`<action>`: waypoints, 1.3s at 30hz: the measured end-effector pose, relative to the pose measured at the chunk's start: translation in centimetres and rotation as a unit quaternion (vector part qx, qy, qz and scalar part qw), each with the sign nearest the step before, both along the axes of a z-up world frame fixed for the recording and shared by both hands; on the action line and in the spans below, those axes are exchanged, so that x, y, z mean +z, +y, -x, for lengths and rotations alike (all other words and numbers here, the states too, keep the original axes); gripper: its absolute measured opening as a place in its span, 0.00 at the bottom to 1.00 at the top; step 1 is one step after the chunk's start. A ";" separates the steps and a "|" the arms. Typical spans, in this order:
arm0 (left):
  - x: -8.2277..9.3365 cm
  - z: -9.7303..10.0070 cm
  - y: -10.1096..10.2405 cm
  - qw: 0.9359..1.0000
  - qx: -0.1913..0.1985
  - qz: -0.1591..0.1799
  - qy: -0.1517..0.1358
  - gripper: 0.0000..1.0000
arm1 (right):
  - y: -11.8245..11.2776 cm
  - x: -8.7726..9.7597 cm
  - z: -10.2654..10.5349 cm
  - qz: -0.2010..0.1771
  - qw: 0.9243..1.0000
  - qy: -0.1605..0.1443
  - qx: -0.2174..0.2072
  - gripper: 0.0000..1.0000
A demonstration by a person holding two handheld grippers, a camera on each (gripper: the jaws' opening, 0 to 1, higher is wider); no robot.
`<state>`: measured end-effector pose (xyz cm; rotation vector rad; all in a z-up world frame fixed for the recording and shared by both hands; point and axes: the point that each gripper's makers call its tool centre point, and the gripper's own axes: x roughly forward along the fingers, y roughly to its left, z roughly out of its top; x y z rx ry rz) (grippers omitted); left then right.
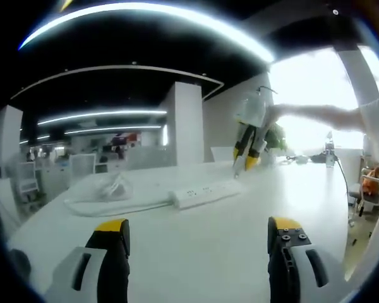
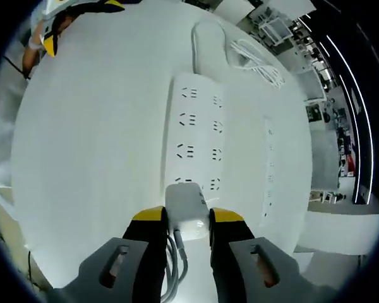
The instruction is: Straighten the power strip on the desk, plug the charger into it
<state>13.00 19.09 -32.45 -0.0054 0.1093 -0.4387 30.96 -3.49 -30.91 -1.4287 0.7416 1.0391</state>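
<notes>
Power strip lies flat mid-desk, cord coiled beyond. Charger pinched in right gripper, poised over nearest socket row: best kept square, prongs aligned, pressed straight down. Left gripper spread, holding nothing, free to steady strip.

No text, brand, number or sign can be read in either view. The long white plastic power strip lying on the white desk shows only rows of socket slots, with no lettering that can be made out, and the small white charger block carries no visible label. Coloured patches in the office background of the left gripper view are too blurred to read.
</notes>
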 end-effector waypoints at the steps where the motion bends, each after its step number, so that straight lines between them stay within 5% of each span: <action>1: 0.0 0.0 0.0 1.000 -0.001 0.002 0.000 0.93 | 0.0 -0.1 0.0 0.007 1.000 0.001 0.000 0.23; 8: 0.0 0.0 -0.2 1.000 -0.006 0.009 -0.001 0.93 | -0.4 -0.7 -0.5 0.047 0.999 -0.003 -0.016 0.23; 14: -0.2 -0.1 -0.1 1.000 -0.006 0.008 0.002 0.93 | -0.6 -1.5 -0.3 0.052 0.997 0.027 -0.041 0.23; 39: -0.9 -0.2 -0.1 1.000 -0.002 0.008 0.012 0.93 | 0.2 -2.2 -0.9 0.104 0.992 0.021 -0.072 0.24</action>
